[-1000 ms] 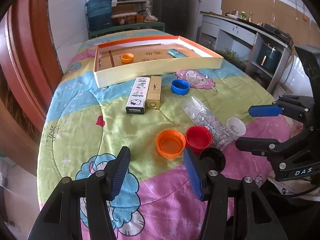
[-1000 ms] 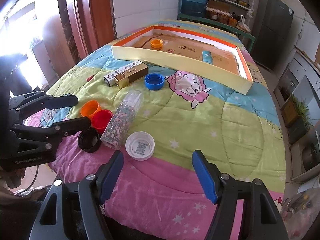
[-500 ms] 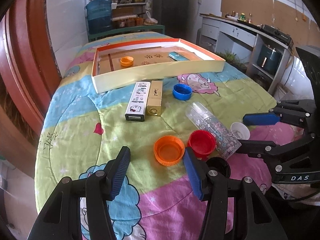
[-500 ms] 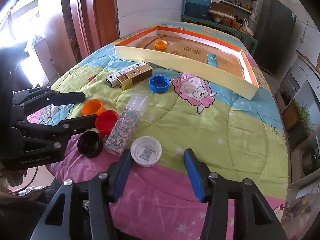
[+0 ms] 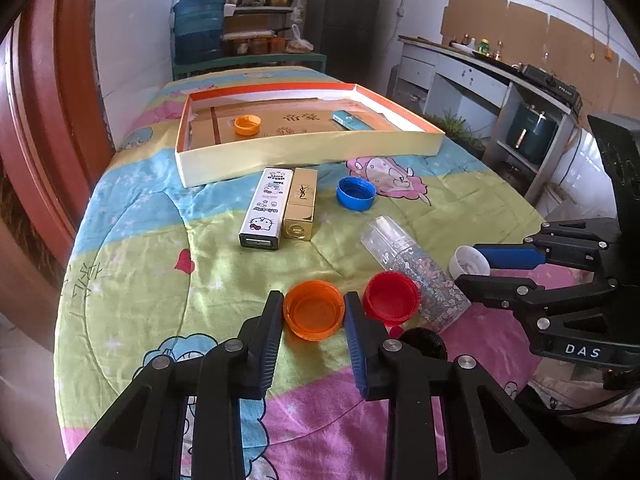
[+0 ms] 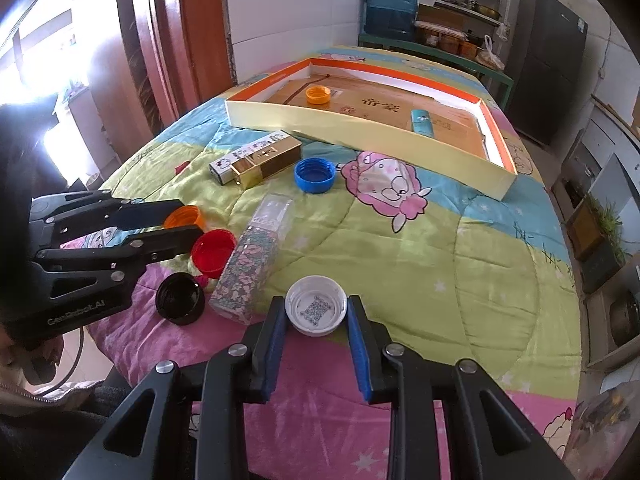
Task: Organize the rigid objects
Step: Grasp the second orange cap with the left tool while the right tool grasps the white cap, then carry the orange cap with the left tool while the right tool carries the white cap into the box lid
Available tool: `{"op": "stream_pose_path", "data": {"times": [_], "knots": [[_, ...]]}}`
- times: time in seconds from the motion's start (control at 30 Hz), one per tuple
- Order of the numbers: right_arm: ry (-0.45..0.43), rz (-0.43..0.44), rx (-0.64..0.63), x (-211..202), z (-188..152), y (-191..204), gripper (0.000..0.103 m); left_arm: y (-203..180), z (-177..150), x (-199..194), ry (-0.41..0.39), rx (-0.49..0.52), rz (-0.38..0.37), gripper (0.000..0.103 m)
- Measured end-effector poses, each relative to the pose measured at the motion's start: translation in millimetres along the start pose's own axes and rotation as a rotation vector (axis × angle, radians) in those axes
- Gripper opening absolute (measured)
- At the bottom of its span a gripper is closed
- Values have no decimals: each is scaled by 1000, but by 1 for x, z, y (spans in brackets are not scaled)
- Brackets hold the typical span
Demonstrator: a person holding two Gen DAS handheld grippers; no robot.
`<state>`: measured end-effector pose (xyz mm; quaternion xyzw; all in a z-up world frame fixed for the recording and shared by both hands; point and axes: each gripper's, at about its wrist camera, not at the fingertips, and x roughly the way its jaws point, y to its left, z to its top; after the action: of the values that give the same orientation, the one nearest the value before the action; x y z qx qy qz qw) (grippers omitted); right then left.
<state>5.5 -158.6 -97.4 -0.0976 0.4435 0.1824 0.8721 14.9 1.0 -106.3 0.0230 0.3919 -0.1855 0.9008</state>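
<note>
My left gripper (image 5: 313,312) is shut on an orange cap (image 5: 314,315) that rests on the quilt. My right gripper (image 6: 317,312) is shut on a white cap (image 6: 316,310), also on the quilt. Beside them lie a red cap (image 5: 392,298), a black cap (image 6: 179,298) and a glitter tube (image 6: 256,262). Farther off are a blue cap (image 5: 355,193), a white Hello Kitty box (image 5: 266,208) and a gold box (image 5: 301,204). The shallow orange-rimmed tray (image 5: 304,152) holds another orange cap (image 5: 247,125) and a teal box (image 5: 348,120).
The quilt-covered table drops off at its near pink edge (image 6: 480,408). A red wooden door frame (image 5: 36,120) stands to the left. A counter with shelves (image 5: 500,92) is on the right, a water jug (image 5: 199,28) behind.
Both grippers moved forward and down and closed: the left around the orange cap, the right around the white cap.
</note>
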Motion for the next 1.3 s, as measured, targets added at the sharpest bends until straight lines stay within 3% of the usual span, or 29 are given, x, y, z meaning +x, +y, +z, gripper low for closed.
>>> {"op": "stream_pose_path", "data": {"times": [0.5,1.3], "knots": [[-19,-15,57,-1,8,-17,30,4,13,-10,-28,-27,-14,31],[-102,-30,85,-3,54,-28,30,13,65,-11,-79,-107,4,31]]}}
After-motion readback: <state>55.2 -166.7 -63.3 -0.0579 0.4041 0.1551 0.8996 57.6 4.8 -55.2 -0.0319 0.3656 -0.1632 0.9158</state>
